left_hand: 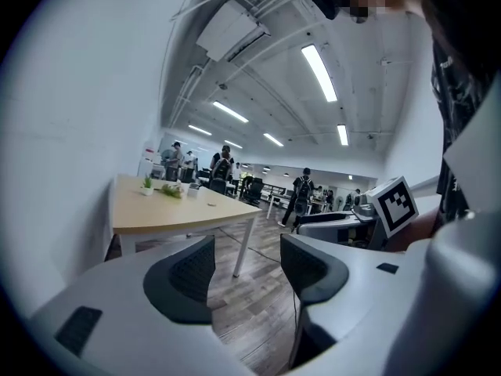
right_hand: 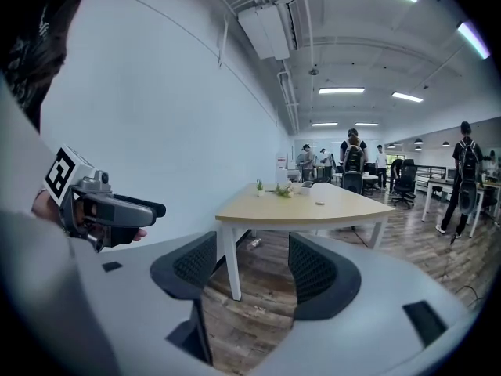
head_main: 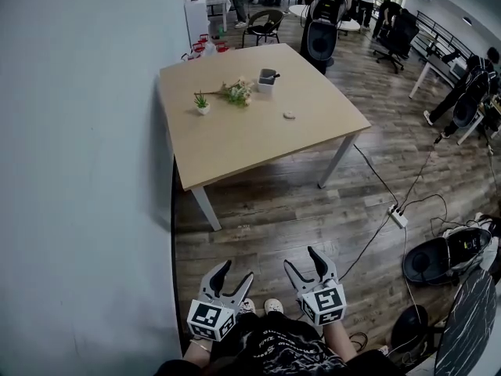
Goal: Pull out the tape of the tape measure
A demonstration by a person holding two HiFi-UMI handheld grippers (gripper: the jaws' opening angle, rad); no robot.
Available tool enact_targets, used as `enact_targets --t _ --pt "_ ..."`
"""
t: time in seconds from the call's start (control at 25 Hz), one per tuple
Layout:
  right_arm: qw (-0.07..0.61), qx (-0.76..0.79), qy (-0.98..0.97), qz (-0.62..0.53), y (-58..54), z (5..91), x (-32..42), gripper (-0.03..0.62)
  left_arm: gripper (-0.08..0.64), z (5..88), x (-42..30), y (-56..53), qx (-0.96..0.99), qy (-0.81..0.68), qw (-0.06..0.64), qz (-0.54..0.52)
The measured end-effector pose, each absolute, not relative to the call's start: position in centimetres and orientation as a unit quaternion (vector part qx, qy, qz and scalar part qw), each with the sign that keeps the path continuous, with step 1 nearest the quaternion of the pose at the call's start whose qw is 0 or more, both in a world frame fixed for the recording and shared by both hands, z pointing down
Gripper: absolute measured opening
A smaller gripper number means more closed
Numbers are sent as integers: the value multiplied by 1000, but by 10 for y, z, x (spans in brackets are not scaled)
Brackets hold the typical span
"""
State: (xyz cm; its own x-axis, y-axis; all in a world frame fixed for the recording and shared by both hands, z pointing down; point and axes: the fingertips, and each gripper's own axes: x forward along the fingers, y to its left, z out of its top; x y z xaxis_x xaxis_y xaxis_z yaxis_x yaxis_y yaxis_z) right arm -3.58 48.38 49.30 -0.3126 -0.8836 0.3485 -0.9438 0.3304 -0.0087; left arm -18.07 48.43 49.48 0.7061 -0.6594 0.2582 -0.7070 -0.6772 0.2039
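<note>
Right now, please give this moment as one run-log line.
phase: not started | left grey two-jaw gripper: open, empty | right grey two-jaw gripper: open, empty | light wooden table: ahead, untouched | tape measure: not identifiable

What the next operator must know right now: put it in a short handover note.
Left gripper: open, empty.
Right gripper: open, empty.
Both are low in front of the person, well short of the table.
On it: a small round object, possibly the tape measure, too small to tell.
Done: nothing.
Left: approach, confirm the object, grip it, pull out the tape.
</note>
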Motion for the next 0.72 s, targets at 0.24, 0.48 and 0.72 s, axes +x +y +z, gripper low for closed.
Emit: enact_targets --t 0.24,0.48,0.72 --pt "146 580 -795 99 469 490 -46 285 263 492 -189 466 917 -365 134 88" --pt "135 584 -792 113 453 500 -46 285 266 498 -195 446 913 -366 156 84" --pt "129 578 -797 118 415 509 -31 285 265 502 -180 412 911 -372 157 85"
